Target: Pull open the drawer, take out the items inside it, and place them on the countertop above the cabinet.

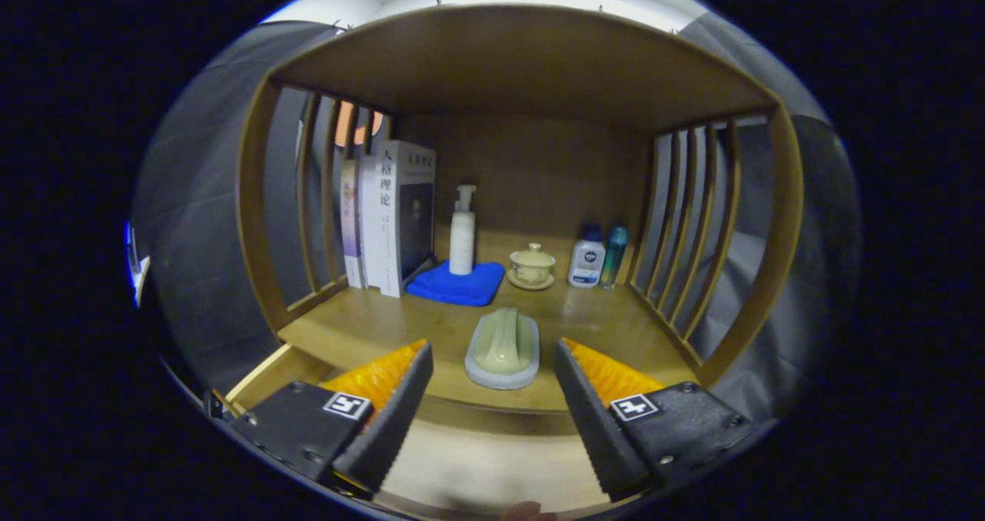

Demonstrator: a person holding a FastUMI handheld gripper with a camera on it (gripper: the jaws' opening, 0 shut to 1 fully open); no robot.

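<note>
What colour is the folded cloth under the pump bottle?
Bright blue. The cloth shows best in the gripper view, beyond the open hand-held gripper.

A homely booth setup: wooden cabinet [523,67] with slatted sides, books [392,213], a pump bottle [462,232], teacup [532,263], blue cloth [458,284] on the worktop [385,325].

We see dim, warm light w/ bright ceiling glow above; strong fisheye bending at edges, focus fairly sharp.

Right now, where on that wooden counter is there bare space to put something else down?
The tool is open, empty. Bare wood lies left of the soap dish, in front of the books, and right of the dish, before the bottles. The back row, cloth to cup, is crowded.
</note>
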